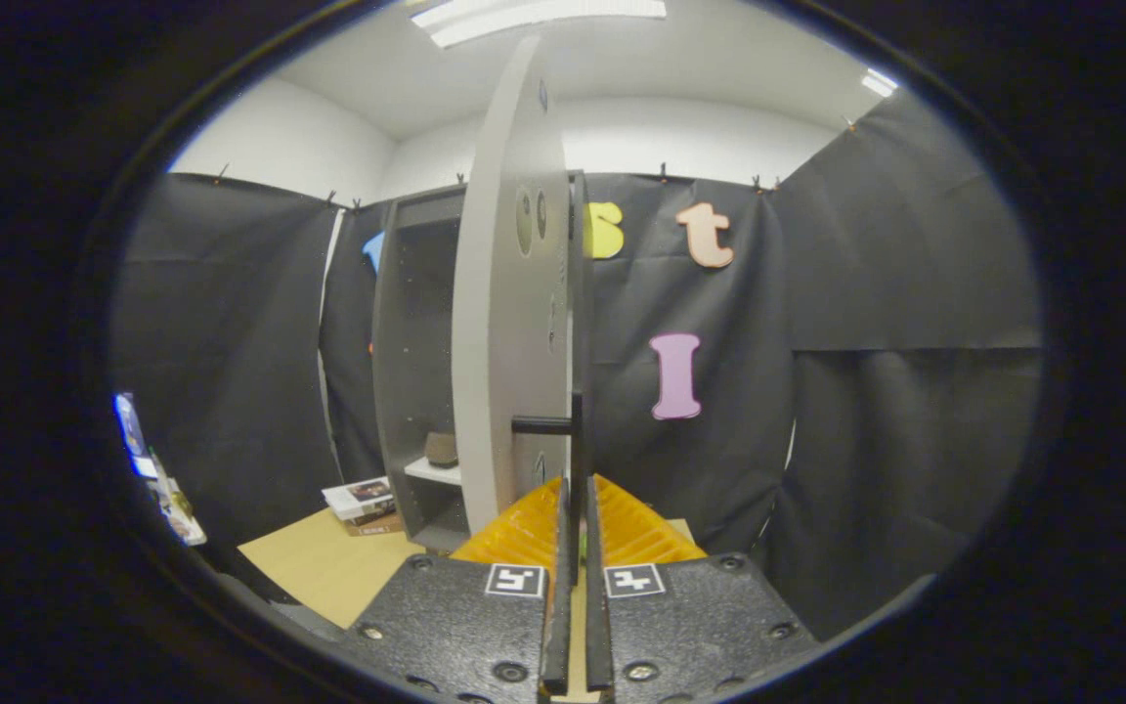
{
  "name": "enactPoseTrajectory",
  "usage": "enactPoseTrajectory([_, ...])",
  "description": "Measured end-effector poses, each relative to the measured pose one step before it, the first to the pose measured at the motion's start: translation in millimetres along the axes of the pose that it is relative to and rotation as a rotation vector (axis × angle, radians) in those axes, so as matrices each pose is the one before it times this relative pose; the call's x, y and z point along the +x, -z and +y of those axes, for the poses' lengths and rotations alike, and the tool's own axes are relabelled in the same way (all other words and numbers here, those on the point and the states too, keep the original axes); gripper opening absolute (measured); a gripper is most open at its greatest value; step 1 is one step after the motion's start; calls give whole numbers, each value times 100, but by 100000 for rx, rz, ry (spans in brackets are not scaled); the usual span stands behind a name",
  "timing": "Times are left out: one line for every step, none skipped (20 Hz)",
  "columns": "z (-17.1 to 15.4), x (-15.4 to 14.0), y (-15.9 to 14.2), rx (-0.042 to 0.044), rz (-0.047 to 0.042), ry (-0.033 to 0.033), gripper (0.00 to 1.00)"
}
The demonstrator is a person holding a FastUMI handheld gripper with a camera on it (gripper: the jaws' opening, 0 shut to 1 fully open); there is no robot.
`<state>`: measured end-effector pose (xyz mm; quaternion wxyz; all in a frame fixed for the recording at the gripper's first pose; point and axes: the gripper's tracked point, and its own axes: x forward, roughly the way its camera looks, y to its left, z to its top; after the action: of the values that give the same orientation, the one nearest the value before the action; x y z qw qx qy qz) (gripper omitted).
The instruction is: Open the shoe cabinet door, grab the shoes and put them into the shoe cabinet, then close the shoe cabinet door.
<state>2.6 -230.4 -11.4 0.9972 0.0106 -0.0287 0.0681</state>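
My gripper (pixel 575 489) sat nearest, fingers nearly closed, pinching the door's (pixel 512 323) edge just below the handle (pixel 545 424). Door stood swung out, edge-on. Beyond it the cabinet (pixel 414 372) was open, one shoe (pixel 442 449) on its shelf. I judged the step door-handling; next I'd need to let go.

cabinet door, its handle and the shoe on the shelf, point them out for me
cabinet door (pixel 509 323), gripper view, on its pale inner face, swung open edge-on.
handle (pixel 575 430), gripper view, on the dark bar just ahead of the near-closed fingers.
shoe (pixel 442 449), gripper view, on its brown body, on the white shelf inside the cabinet.
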Motion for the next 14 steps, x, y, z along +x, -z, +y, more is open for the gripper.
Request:
enactPoseTrajectory([481, -1196, -165, 1295, -3169, 1955, 25])
enactPoseTrajectory([440, -1110, -585, 191, -3467, 2089, 40])
enactPoseTrajectory([362, -535, -192, -1212, -2729, 2768, 55])
enactPoseTrajectory([708, -936, -243, -212, -3149, 814, 70])
enactPoseTrajectory([856, -742, -347, 449, -1981, 1625, 85])
enactPoseTrajectory([668, -626, 244, 695, -181, 2503, 100])
enactPoseTrajectory([900, -425, 728, 527, 1009, 1561, 100])
enactPoseTrajectory([1273, -292, 816, 347, 1312, 22, 100])
enactPoseTrajectory([1398, -85, 634, 770, 1004, -967, 100])
enactPoseTrajectory([1538, 27, 488, 1111, 52, -2365, 100])
enactPoseTrajectory([1449, 237, 521, 1049, -316, -2704, 100])
enactPoseTrajectory([1253, 412, 929, 958, 833, -2019, 100])
enactPoseTrajectory([1075, 488, 1252, 957, 1343, -1951, 100])
enactPoseTrajectory([1583, 490, 1074, 708, 1348, -3435, 100])
